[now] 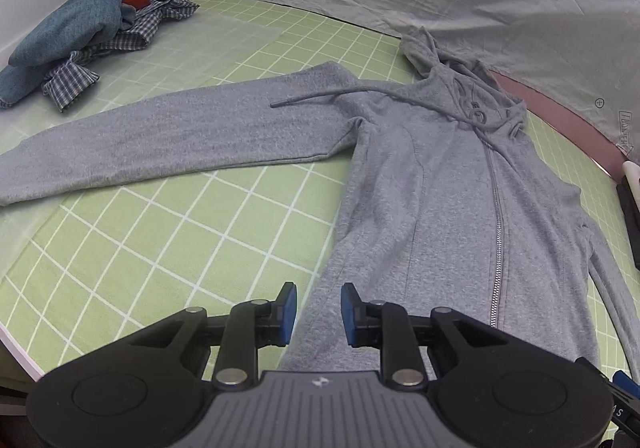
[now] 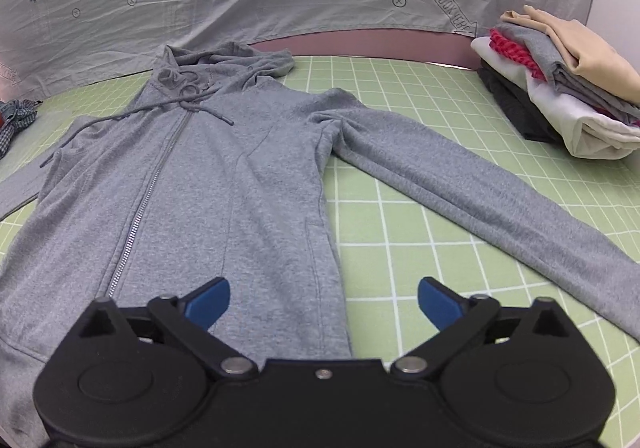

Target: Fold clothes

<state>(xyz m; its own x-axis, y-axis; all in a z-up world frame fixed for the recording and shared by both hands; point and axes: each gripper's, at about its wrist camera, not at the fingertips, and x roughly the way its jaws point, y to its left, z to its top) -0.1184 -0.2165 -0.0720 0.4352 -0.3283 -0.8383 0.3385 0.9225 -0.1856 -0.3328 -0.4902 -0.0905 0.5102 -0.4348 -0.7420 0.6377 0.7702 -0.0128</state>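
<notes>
Drawstring (image 2: 208, 113) could be trapped in any fold of the spread hoodie (image 2: 208, 188); nothing is held by either parted hand-held gripper (image 1: 318, 310) (image 2: 324, 302)

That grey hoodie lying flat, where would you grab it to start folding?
Probably the cuff end of a sleeve. The grey hoodie lies face up, zipped, both sleeves spread out flat. The right gripper, open, could pinch the right sleeve near its end, coming from the outer side, and carry it across the chest.
</notes>
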